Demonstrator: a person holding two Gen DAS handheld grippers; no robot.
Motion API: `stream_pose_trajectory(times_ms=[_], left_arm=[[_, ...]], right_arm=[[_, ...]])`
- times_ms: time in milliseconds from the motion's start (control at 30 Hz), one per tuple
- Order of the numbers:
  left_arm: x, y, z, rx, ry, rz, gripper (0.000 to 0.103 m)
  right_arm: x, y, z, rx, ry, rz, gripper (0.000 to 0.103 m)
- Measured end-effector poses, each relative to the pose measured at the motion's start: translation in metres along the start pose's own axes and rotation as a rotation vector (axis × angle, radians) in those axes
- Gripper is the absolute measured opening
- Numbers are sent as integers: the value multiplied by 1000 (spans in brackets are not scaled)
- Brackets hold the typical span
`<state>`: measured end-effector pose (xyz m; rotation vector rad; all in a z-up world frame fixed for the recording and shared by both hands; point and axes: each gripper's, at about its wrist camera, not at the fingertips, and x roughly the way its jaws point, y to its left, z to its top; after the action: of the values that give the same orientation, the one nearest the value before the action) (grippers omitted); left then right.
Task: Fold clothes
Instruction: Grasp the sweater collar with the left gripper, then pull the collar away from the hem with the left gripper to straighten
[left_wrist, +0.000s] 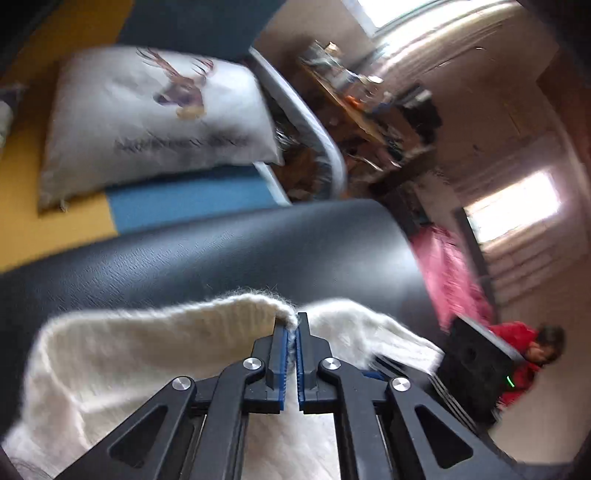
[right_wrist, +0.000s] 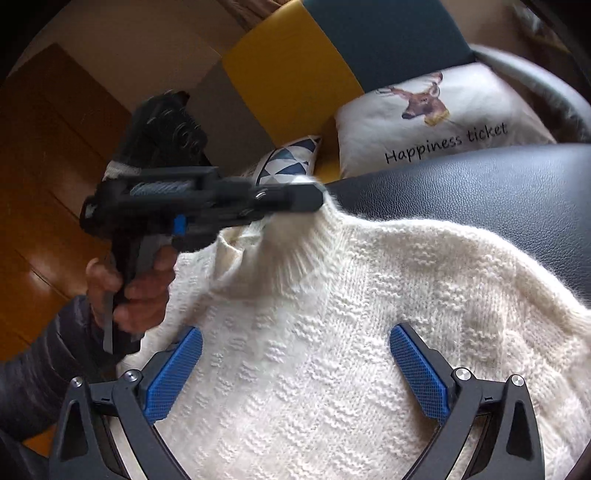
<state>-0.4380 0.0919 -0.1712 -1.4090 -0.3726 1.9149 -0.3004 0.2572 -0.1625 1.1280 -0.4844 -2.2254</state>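
A cream knitted sweater (right_wrist: 332, 332) lies spread on a black leather surface (right_wrist: 480, 184). My left gripper (left_wrist: 292, 325) is shut on the sweater's ribbed collar edge (left_wrist: 284, 314), lifting it slightly. From the right wrist view, the left gripper (right_wrist: 314, 195) reaches in from the left, held by a hand (right_wrist: 136, 291), and pinches the collar (right_wrist: 295, 229). My right gripper (right_wrist: 295, 350) hovers wide open above the sweater's chest, its blue pads (right_wrist: 177, 369) clear of the fabric as far as I can tell.
A white cushion with a deer print (right_wrist: 443, 118) and a blue-patterned cushion (right_wrist: 291, 158) rest on a yellow and blue sofa (right_wrist: 295, 74) behind the leather surface. Wooden floor (right_wrist: 44, 166) lies at left. A cluttered shelf (left_wrist: 369, 103) and a pink cloth (left_wrist: 450, 273) are in the room beyond.
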Motion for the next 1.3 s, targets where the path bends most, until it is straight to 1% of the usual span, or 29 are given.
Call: stream_pose_trajectory(times_ms=[33, 67, 133, 167, 200, 300, 333, 400, 467, 567, 633, 667, 733, 800, 833, 867, 900, 967, 1000, 1067, 1133, 1167, 1233, 1300], left_arm=[[7, 6, 1, -16, 18, 69, 2], [11, 9, 2, -20, 32, 113, 3], [8, 6, 2, -12, 27, 121, 4], [4, 1, 1, -5, 28, 135, 7], [-4, -2, -3, -2, 18, 136, 13], [-36, 0, -19, -30, -47, 99, 16], [-45, 3, -28, -29, -59, 106, 16], [-65, 8, -49, -12, -85, 156, 16], [-80, 16, -69, 6, -101, 224, 16], [-97, 33, -88, -13, -166, 333, 16], [-100, 53, -95, -68, -196, 436, 15], [-101, 61, -97, -93, -207, 461, 8], [-105, 68, -103, -120, -232, 428, 8], [-108, 67, -106, -146, -236, 422, 8], [-111, 65, -107, -169, -231, 418, 8], [-115, 62, -109, -188, -228, 411, 9], [-120, 57, -113, -202, -231, 395, 14], [-130, 43, -127, -221, -234, 334, 16], [-135, 33, -140, -220, -230, 298, 16], [-142, 13, -167, -196, -224, 243, 16], [-145, -6, -191, -174, -222, 215, 16], [-147, -14, -209, -165, -216, 203, 16], [-148, -28, -244, -163, -201, 175, 16], [-149, -36, -275, -193, -191, 154, 16]], right_arm=[[0, 1, -1, -5, -2, -8, 103], [1, 2, -1, -9, 1, -17, 103], [2, 5, -1, -18, 9, -33, 103], [2, 5, 0, -19, 12, -38, 103], [2, 5, 1, -14, 16, -42, 103], [2, 5, 9, 34, 43, -61, 103], [1, 7, 12, 51, 55, -76, 103], [1, 16, 19, 55, 66, -102, 103], [9, 31, 23, -4, 82, -126, 103], [32, 50, 29, -103, 125, -187, 103], [57, 48, 31, -123, 181, -333, 103], [62, 48, 31, -134, 181, -381, 103], [67, 51, 30, -165, 181, -436, 103], [67, 55, 28, -184, 210, -449, 103], [61, 57, 28, -167, 222, -425, 103], [49, 59, 28, -134, 216, -382, 103], [34, 62, 26, -98, 196, -331, 103], [-4, 57, 18, -33, 159, -235, 103], [-28, 50, 11, 4, 141, -187, 103], [-67, 45, -13, 64, 133, -100, 103], [-102, 41, -39, 119, 134, -14, 103], [-118, 40, -56, 138, 145, 18, 103], [-140, 43, -95, 162, 186, 64, 103], [-148, 50, -132, 179, 243, 103, 103]])
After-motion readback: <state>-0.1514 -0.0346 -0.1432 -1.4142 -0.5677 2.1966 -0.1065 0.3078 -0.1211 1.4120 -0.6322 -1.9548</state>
